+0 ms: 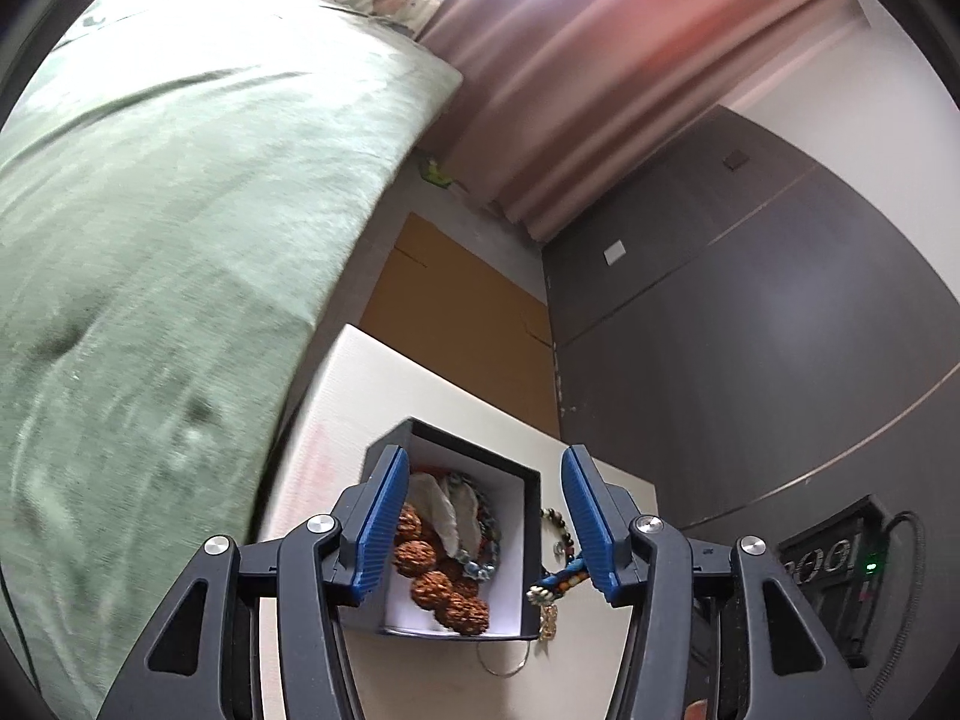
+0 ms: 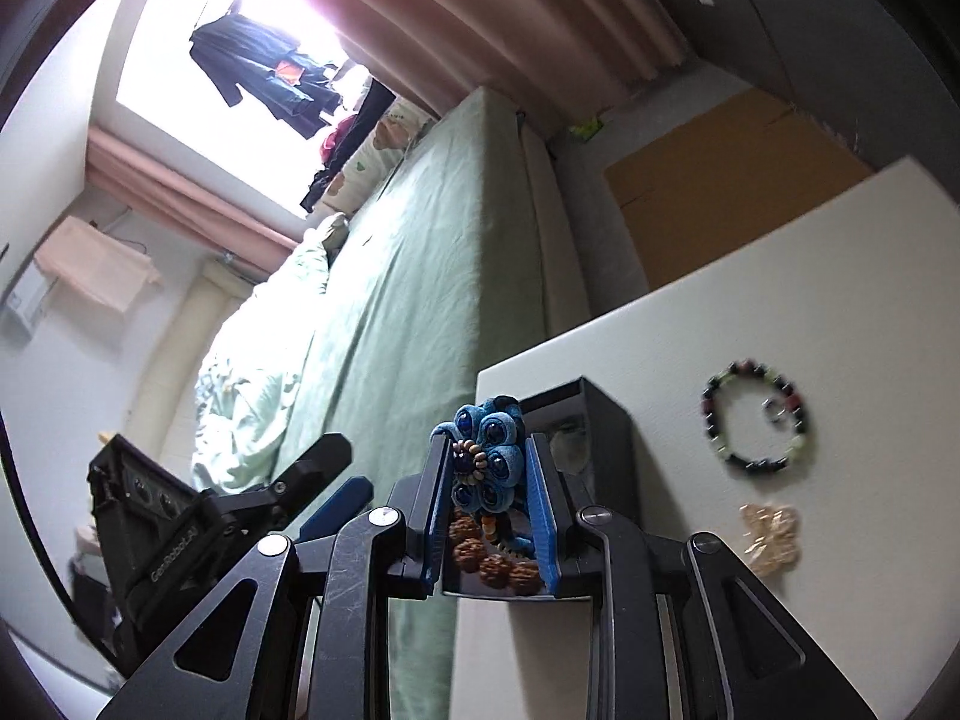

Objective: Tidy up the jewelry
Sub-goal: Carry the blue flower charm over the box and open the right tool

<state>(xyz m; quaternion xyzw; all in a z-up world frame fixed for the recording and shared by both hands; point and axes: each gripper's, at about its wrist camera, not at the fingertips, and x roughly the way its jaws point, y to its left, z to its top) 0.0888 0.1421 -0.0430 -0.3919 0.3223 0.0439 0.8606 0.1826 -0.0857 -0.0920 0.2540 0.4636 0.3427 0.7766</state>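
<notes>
The blue fabric flower ornament (image 2: 483,456) is clamped between the right gripper (image 2: 489,480) pads, above the black jewelry box (image 1: 528,546) holding brown seed beads (image 1: 441,585). The left gripper (image 1: 483,522) jaws stand apart, empty, over this box. A beaded bracelet (image 2: 757,423) lies on the white table (image 2: 840,276).

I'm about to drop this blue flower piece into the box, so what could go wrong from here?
1. The blue flower ornament is pinched in the right gripper with its beaded cord hanging loose; the cord may drape over the rim of the black box instead of falling inside.
2. The box already holds brown seed beads, so the pieces could tangle.
3. The open left gripper straddles the box and could knock it.
</notes>
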